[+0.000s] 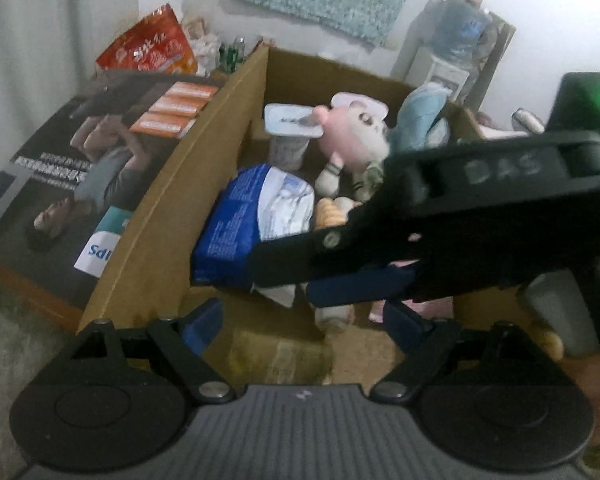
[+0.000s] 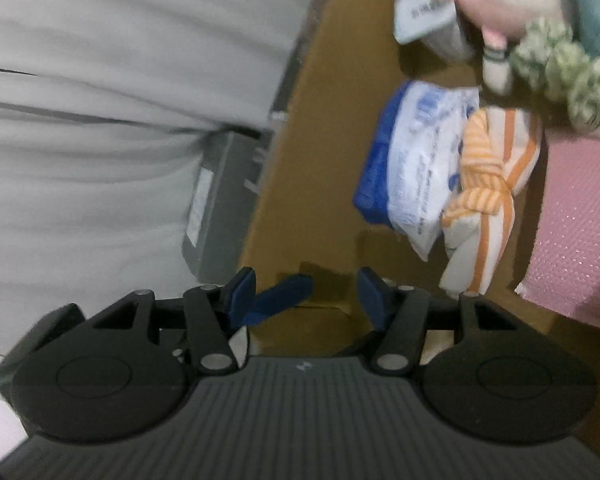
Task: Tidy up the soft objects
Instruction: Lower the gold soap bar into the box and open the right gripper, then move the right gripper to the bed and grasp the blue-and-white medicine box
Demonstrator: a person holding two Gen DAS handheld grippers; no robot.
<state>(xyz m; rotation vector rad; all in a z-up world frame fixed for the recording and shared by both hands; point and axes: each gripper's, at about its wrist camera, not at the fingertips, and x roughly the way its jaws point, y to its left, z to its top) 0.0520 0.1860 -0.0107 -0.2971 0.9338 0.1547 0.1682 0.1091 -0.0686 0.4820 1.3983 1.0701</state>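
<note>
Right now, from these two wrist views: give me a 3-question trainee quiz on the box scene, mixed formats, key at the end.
1. True or false: the doll lies inside the cardboard box.
2. Which item lies nearest the box's left wall? A) blue-and-white pack B) striped orange cloth C) pink sheet
3. Fill in: the left gripper holds ____; the right gripper is empty too.

Key: 1 true; 2 A; 3 nothing.
</note>
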